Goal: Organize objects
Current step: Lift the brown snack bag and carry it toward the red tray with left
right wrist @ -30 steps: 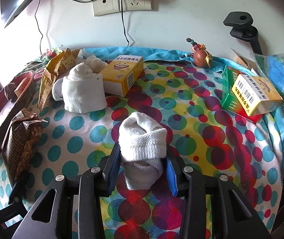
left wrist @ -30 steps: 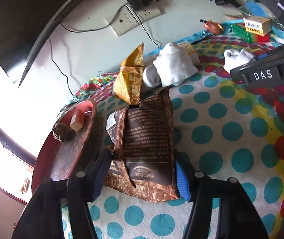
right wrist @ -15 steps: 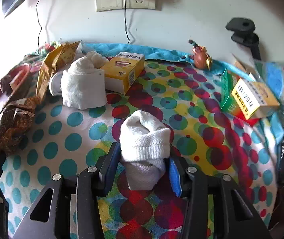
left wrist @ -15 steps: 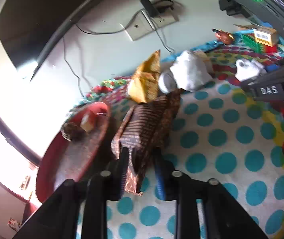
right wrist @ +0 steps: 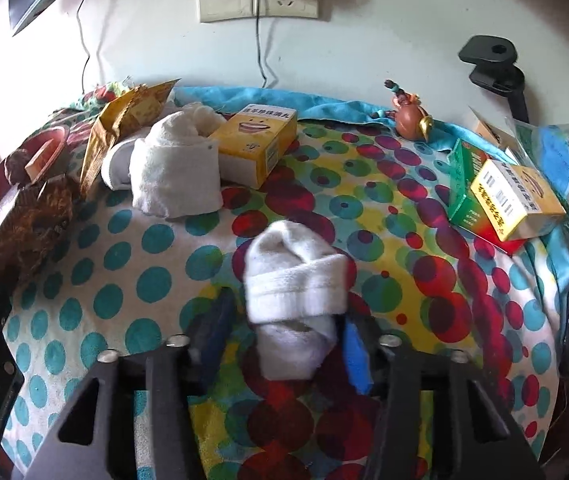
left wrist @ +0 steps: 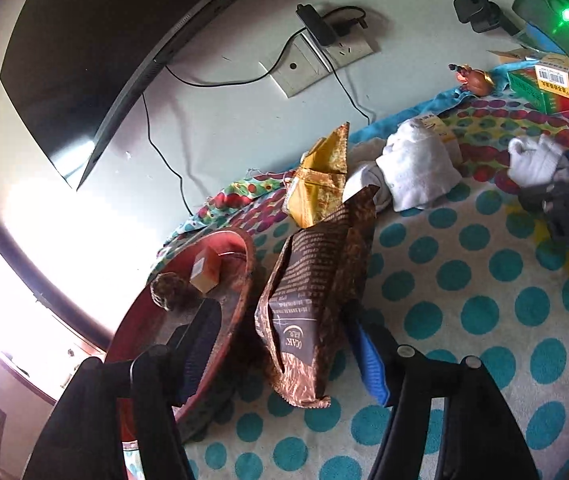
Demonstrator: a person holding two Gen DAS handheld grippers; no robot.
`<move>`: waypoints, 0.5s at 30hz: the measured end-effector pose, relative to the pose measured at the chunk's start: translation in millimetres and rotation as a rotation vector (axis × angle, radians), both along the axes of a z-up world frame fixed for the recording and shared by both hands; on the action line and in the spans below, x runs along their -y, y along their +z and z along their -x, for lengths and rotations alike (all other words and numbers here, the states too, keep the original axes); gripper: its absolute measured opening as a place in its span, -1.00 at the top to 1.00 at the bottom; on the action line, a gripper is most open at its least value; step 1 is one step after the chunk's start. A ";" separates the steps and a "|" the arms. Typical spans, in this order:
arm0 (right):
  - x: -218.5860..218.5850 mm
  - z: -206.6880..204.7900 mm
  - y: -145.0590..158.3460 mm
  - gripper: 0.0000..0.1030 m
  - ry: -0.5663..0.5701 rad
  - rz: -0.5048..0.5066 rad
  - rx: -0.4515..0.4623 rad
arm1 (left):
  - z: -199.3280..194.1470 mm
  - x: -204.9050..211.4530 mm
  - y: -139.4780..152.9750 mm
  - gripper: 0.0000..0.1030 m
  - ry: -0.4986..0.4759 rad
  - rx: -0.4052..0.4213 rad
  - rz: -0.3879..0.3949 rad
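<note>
Your left gripper (left wrist: 284, 344) has its jaws apart around the brown bag (left wrist: 316, 280); left finger over the red tray (left wrist: 240, 300), right finger clear of the bag. The bag lies by the cloth's (left wrist: 464, 300) left edge, against the tray. Your right gripper (right wrist: 280, 340) is apart too, straddling a rolled sock (right wrist: 294, 280) mid-cloth, right pad just beside it. Farther back: gold packet (left wrist: 318, 188), folded towel (right wrist: 174, 172), yellow box (right wrist: 256, 142). Near the right edge, a green box (right wrist: 468, 192).
</note>
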State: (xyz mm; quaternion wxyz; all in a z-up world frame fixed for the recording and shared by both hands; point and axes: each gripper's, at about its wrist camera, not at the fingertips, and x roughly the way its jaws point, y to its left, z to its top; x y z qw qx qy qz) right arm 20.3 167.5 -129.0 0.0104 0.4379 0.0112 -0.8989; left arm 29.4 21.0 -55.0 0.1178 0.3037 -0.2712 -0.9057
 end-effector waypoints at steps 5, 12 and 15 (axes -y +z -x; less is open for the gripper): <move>-4.6 -0.8 0.8 0.33 -0.003 0.034 -0.006 | -4.9 -0.1 -1.4 0.53 -0.056 0.032 -0.079; -4.2 -1.0 0.5 0.33 -0.003 0.027 -0.006 | -5.1 5.7 3.3 0.65 -0.069 0.038 -0.147; -3.9 -0.5 0.6 0.33 -0.003 0.021 -0.005 | -6.0 10.6 10.9 0.73 -0.066 0.014 -0.165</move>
